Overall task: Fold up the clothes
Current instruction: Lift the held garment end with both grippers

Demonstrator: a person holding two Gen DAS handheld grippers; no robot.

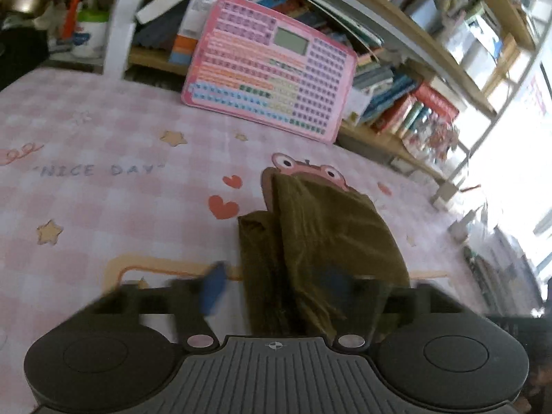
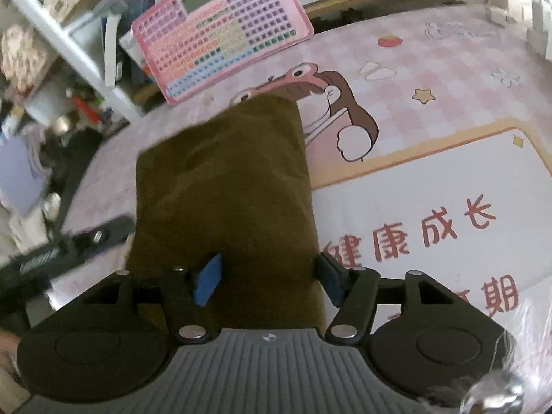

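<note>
An olive-brown garment [image 2: 227, 186] lies folded into a narrow block on the pink checked table mat [image 2: 431, 69]. In the left wrist view the garment [image 1: 321, 238] is bunched and runs from between the fingers away toward the frog print. My left gripper [image 1: 276, 289] has its jaws wide apart; the cloth passes between them and drapes over the right finger, and the left blue pad [image 1: 214, 289] is bare and blurred. My right gripper [image 2: 269, 276] is open, its blue pads [image 2: 207, 279] standing on either side of the garment's near end.
A pink toy keyboard tablet [image 1: 269, 69] leans against bookshelves [image 1: 407, 93] at the mat's far edge. Cups and clutter [image 1: 86, 24] stand at the far left. A black tool [image 2: 69, 245] lies left of the garment. The mat's white printed panel [image 2: 431, 207] lies to the right.
</note>
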